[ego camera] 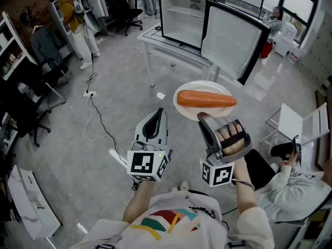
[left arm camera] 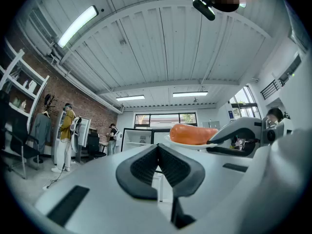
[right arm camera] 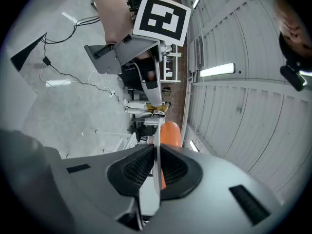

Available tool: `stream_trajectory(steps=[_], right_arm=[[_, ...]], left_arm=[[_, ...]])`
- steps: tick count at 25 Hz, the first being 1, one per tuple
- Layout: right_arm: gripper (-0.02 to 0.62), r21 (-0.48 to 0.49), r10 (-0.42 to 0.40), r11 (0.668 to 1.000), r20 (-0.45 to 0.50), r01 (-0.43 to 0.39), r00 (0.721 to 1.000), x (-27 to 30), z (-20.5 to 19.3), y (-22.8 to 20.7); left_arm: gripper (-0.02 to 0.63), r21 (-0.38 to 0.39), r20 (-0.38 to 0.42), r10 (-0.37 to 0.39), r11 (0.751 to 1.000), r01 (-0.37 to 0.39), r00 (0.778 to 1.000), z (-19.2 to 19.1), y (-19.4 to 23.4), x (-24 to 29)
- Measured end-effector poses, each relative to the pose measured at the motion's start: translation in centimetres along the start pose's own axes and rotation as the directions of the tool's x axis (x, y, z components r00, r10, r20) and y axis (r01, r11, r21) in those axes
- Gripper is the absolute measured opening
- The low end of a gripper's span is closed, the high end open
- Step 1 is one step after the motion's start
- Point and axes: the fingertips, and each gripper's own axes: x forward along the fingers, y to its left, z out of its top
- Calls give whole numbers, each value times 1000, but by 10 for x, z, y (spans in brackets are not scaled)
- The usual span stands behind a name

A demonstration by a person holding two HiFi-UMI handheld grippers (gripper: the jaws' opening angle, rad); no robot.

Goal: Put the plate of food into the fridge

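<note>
A white plate (ego camera: 193,88) carrying a long orange carrot (ego camera: 206,99) is held up in the air by its near rim. My right gripper (ego camera: 204,116) is shut on that rim; in the right gripper view the plate's edge (right arm camera: 155,162) runs between the pads with the carrot (right arm camera: 170,133) beyond. My left gripper (ego camera: 153,119) hangs to the left of the plate, shut and holding nothing; its closed tips (left arm camera: 157,152) show in the left gripper view, with the carrot (left arm camera: 192,134) to the right. The fridge (ego camera: 182,17) stands on a table ahead, its door (ego camera: 232,41) swung open.
The white table (ego camera: 174,46) under the fridge stands a few steps ahead. Cables (ego camera: 98,121) trail over the grey floor at left. A person (ego camera: 78,19) stands at the far left near office chairs (ego camera: 124,9). Another person (ego camera: 290,173) sits at my right beside a white chair (ego camera: 295,123).
</note>
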Motion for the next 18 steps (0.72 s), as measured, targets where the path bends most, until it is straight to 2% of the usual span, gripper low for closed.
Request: stream_trajectory(steps=[10,18], right_arm=[[35,-22,70,997,32,-69,997,5,-7,17],[34,-15,59,998,39,-58,998,8,-14,13]], left_arm=[[6,2,-18,11,1000,-11,1000,-11,0,8],[6,7,-16,21,1000,-21,1000,-12,0,17]])
